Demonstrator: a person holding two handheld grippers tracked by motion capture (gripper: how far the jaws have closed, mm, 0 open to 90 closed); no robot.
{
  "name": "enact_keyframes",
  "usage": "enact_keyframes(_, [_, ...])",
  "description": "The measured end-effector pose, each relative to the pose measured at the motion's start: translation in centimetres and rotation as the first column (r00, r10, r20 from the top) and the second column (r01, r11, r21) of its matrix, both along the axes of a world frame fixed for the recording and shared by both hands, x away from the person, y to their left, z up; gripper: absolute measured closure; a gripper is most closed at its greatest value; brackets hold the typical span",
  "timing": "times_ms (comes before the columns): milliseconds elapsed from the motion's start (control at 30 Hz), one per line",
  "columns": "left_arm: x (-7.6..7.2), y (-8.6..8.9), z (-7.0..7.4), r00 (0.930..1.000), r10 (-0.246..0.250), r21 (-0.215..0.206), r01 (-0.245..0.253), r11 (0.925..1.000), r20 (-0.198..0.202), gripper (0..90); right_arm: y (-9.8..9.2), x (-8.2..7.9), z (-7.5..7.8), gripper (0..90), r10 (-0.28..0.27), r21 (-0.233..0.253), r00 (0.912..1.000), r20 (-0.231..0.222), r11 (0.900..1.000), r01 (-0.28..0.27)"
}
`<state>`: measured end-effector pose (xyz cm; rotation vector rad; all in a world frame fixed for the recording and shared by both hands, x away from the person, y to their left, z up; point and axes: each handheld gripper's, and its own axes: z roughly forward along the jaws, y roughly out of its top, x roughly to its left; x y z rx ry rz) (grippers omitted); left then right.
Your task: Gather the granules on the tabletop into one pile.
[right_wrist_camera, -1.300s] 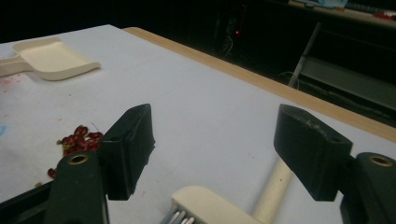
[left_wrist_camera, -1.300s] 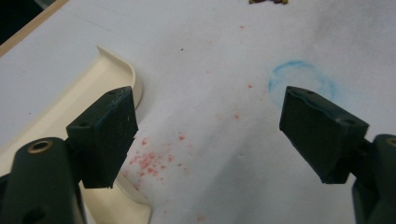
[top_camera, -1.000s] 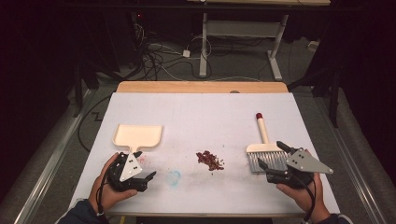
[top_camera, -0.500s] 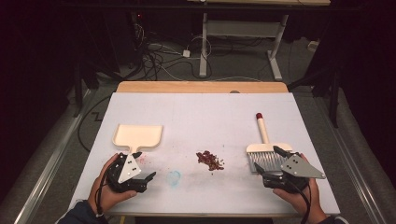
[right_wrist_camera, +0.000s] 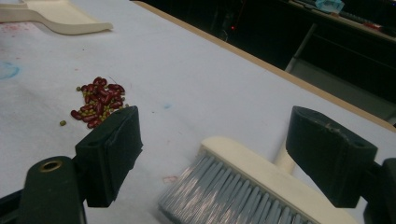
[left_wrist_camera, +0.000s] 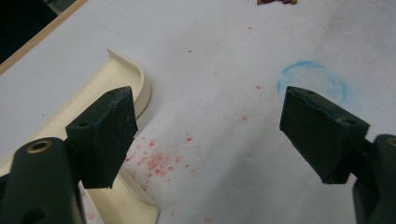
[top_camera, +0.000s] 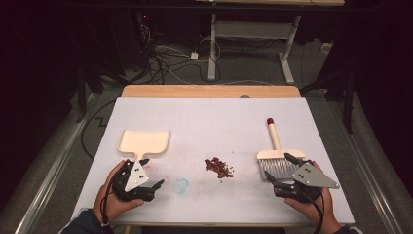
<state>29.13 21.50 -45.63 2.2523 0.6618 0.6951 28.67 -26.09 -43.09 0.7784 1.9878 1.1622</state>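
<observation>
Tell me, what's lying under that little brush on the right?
The brush lies flat on the white table cover, grey bristles toward the right gripper, whose fingers stand open around them. Whatever lies beneath the bristles is covered.

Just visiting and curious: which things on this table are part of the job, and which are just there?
Part of the job:
- brush, by the right gripper
- dustpan, by the left gripper
- pile of beans

Just there:
- blue ring mark
- reddish stains
- cables on the floor
</observation>
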Motion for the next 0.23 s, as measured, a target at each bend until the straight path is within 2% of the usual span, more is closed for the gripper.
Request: enact_keyframes(233, [0.15, -0.02, -0.04, 1.0000, 0.002, -0.004, -0.002, 1.0000, -0.001, 17.9, -0.03, 0.22, -0.04, 19.4, -0.002, -0.003, 1.0000, -0.004, 1.000, 0.002])
